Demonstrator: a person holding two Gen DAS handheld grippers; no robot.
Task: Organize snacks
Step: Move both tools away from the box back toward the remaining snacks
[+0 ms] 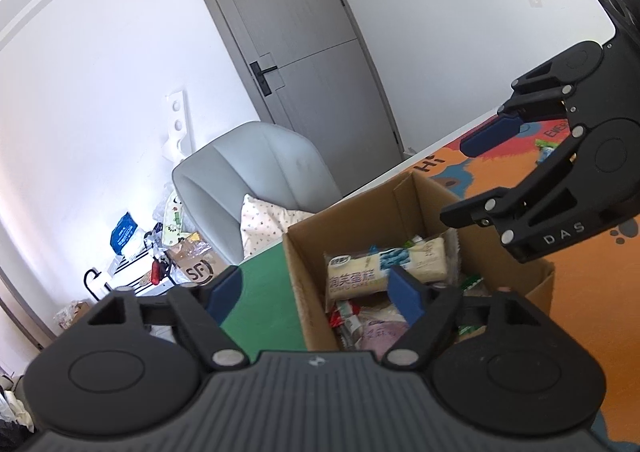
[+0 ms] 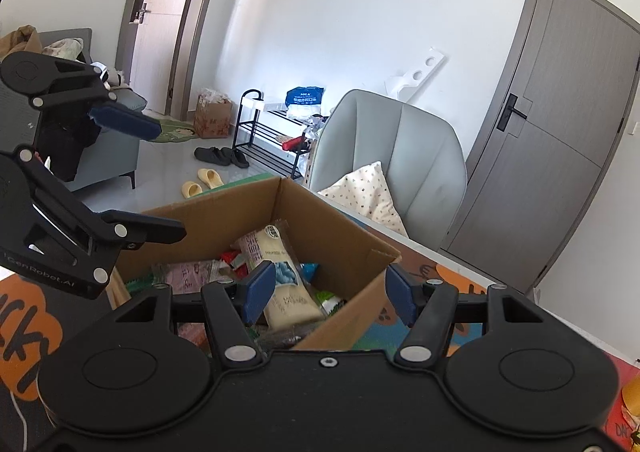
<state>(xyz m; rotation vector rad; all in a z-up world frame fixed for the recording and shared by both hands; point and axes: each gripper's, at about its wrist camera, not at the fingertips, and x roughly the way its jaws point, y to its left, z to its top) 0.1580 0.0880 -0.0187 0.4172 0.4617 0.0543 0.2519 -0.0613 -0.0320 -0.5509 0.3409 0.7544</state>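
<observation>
A brown cardboard box [image 2: 344, 236] at the counter's [image 1: 264, 292] far edge holds crinkly plastic snack packets [image 1: 384, 266]. Left claw [image 1: 316, 292] and right claw [image 2: 326, 292] both gape, released, above it.

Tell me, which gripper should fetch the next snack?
Probably the right gripper: it's open and empty, hanging at the near rim of the box, beside the mat where a loose snack lies.

You can read "DAS" on the right gripper [image 1: 460, 180] at three o'clock, "SF" on the floor box [image 1: 198, 272] at nine, and "GenRobot.AI" on the left gripper [image 2: 170, 180].
</observation>
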